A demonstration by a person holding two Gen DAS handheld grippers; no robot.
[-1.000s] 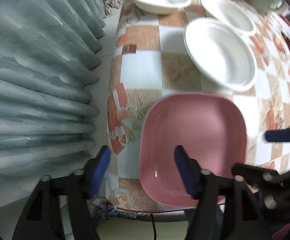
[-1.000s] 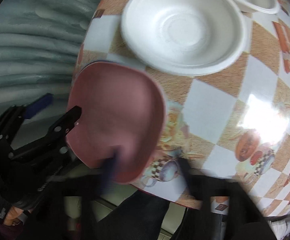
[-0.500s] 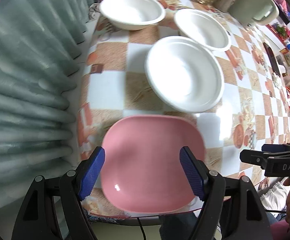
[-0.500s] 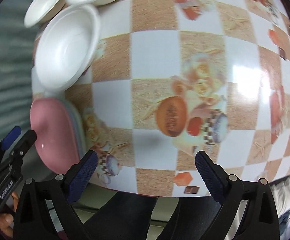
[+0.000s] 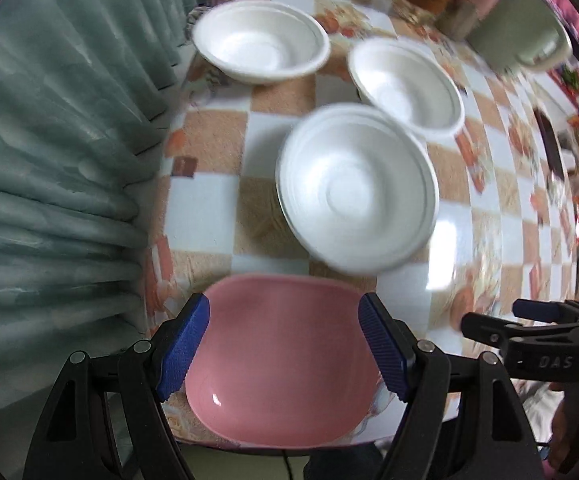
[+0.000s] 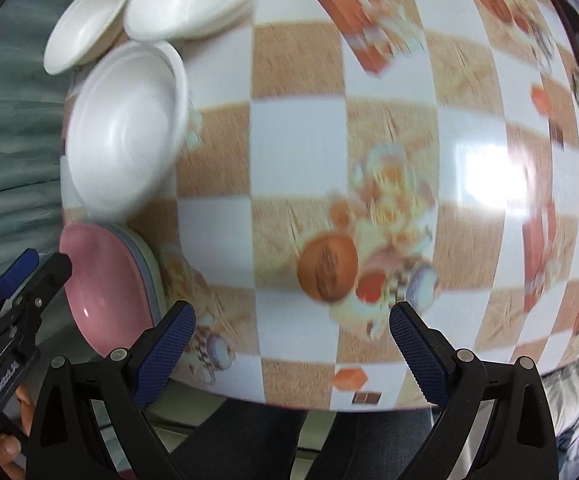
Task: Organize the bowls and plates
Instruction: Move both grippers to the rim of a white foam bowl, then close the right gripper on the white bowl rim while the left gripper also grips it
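Observation:
A pink square plate (image 5: pixel 285 356) lies at the near edge of the checkered table (image 5: pixel 209 200); in the right wrist view (image 6: pixel 105 296) it tops a small stack of plates. My left gripper (image 5: pixel 285 348) is open, its blue pads on either side of the pink plate, above it. Three white bowls stand beyond: the nearest (image 5: pixel 357 192), one far right (image 5: pixel 405 84), one far left (image 5: pixel 261 46). My right gripper (image 6: pixel 291 344) is open and empty over the table's near edge, right of the plates. It also shows in the left wrist view (image 5: pixel 537 316).
Grey-green curtains (image 5: pixel 61 152) hang close along the table's left side. Jars, a pale pot (image 5: pixel 525 36) and a wooden box stand at the far end. The person's legs are below the near edge (image 6: pixel 289 440).
Both grippers have drawn back from the pink plate and swung right. The right gripper left the plate's edge and now faces the bare tabletop; the plate stays put.

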